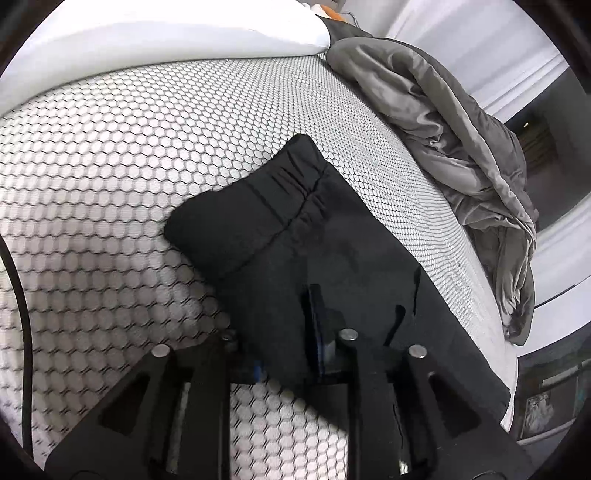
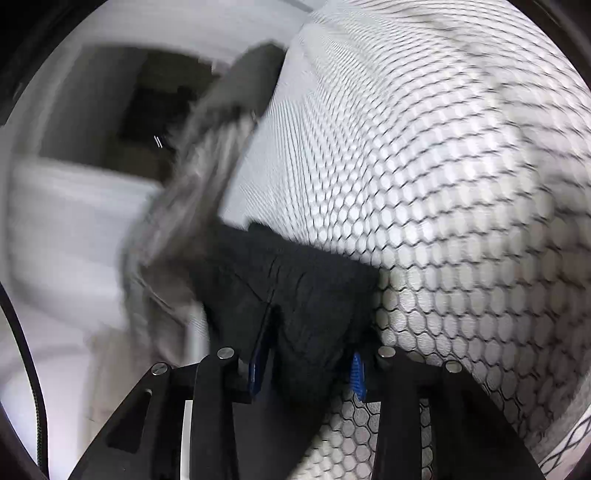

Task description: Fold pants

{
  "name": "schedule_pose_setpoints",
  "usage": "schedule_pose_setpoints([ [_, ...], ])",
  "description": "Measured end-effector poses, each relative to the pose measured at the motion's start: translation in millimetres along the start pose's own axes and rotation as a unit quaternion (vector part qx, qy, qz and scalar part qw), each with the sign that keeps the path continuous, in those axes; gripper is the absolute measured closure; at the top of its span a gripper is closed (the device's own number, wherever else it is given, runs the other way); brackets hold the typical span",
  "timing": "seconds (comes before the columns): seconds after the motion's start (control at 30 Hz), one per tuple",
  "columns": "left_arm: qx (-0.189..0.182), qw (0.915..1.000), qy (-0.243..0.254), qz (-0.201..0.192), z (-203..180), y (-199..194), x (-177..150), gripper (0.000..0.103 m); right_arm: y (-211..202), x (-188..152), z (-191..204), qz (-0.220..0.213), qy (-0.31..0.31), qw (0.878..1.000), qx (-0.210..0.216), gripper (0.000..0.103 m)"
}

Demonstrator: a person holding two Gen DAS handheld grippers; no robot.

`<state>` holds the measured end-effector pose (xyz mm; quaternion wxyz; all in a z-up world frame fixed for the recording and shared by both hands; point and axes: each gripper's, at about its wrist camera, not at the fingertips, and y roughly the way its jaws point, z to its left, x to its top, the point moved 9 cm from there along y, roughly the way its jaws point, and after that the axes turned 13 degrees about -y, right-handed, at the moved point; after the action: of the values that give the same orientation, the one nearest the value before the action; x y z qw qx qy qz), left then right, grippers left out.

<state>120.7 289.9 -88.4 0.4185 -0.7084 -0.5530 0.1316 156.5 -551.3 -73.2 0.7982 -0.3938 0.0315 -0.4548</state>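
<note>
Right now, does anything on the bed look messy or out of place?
Yes. A grey blanket lies crumpled along the mattress edge, partly hanging off the side. The black pants lie at a slant, their folded elastic waistband end bunched.

- Left wrist view: sharp and evenly lit; soft daylight falls across the honeycomb-patterned mattress (image 1: 129, 155); the upper left is brightest, where the white pillow (image 1: 166, 33) nearly washes out
- A broad soft shadow darkens the mattress at lower left; the black pants (image 1: 280, 229) swallow nearly all detail
- Right wrist view: heavy motion blur, worst on the grey blanket (image 2: 207, 155) and the left side; a bright patch glares on the mattress at centre right
- Both views: strong fisheye curving, dark vignette at the corners
</note>
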Motion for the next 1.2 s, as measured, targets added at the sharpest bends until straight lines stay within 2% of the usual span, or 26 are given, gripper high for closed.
schedule_pose_setpoints([
  [0.03,-0.005,1.0000,-0.002,-0.002,0.3,-5.2,-0.1,0.083,-5.8,2.1,1.2,-0.008,0.008,1.000,0.001,0.060],
  [0.1,-0.010,0.9999,0.001,-0.011,-1.2,-18.3,-2.0,0.068,-17.9,5.4,4.4,-0.028,0.001,1.000,-0.010,0.050],
  [0.13,-0.015,0.9997,0.008,-0.020,-5.3,-26.5,-4.0,0.053,-22.1,6.7,5.0,-0.036,-0.004,0.999,-0.019,0.045],
  [0.17,-0.019,0.9993,0.015,-0.029,-9.0,-33.3,-5.6,0.040,-25.4,7.7,5.6,-0.042,-0.011,0.999,-0.029,0.044],
  [0.27,-0.035,0.9964,0.051,-0.057,-33.5,-54.3,-16.7,0.022,-22.6,6.6,4.8,-0.036,-0.012,0.999,-0.031,0.040],
  [0.33,-0.045,0.9937,0.082,-0.062,-58.5,-61.4,-30.1,0.021,-19.1,3.2,-2.3,-0.024,0.008,1.000,-0.011,0.040],
  [0.43,-0.059,0.9860,0.142,-0.064,-102.1,-62.5,-55.8,0.016,-19.8,7.9,-7.1,-0.029,0.021,0.999,-0.018,0.042],
  [0.5,-0.074,0.9796,0.180,-0.048,-132.1,-55.3,-77.0,0.008,-31.5,14.1,-2.4,-0.051,0.004,0.998,-0.041,0.042],
  [0.53,-0.077,0.9767,0.197,-0.038,-147.2,-47.8,-89.9,0.000,-38.2,16.4,1.2,-0.064,-0.008,0.997,-0.052,0.042],
  [0.6,-0.070,0.9730,0.219,-0.023,-169.5,-29.5,-111.5,0.001,-51.1,20.8,10.0,-0.083,-0.032,0.994,-0.060,0.041],
  [0.67,-0.068,0.9654,0.252,0.003,-187.1,-8.2,-141.5,0.001,-54.4,21.2,22.0,-0.088,-0.060,0.992,-0.061,0.031],
  [0.73,-0.071,0.9550,0.286,0.037,-198.2,10.9,-176.1,0.001,-50.9,20.8,34.0,-0.085,-0.089,0.990,-0.064,0.029],
  [0.8,-0.068,0.9486,0.303,0.061,-202.2,22.0,-202.5,0.001,-42.2,17.2,46.7,-0.072,-0.124,0.987,-0.073,0.027],
  [0.83,-0.067,0.9454,0.312,0.067,-204.0,25.5,-213.0,0.001,-37.9,14.4,52.1,-0.066,-0.139,0.985,-0.075,0.023],
  [0.87,-0.063,0.9433,0.319,0.068,-202.3,28.0,-220.9,0.001,-32.6,11.2,58.0,-0.059,-0.158,0.983,-0.077,0.019],
  [0.93,-0.045,0.9388,0.336,0.063,-203.3,32.6,-233.2,0.001,-22.1,3.8,69.0,-0.045,-0.205,0.973,-0.098,0.019],
  [1.07,-0.037,0.9322,0.352,0.077,-203.3,39.0,-254.3,0.001,2.2,-10.6,85.5,-0.016,-0.271,0.956,-0.112,0.018],
  [1.2,-0.012,0.9152,0.395,0.080,-198.0,49.3,-272.8,0.001,23.9,-18.0,97.8,0.004,-0.309,0.943,-0.126,0.017],
])
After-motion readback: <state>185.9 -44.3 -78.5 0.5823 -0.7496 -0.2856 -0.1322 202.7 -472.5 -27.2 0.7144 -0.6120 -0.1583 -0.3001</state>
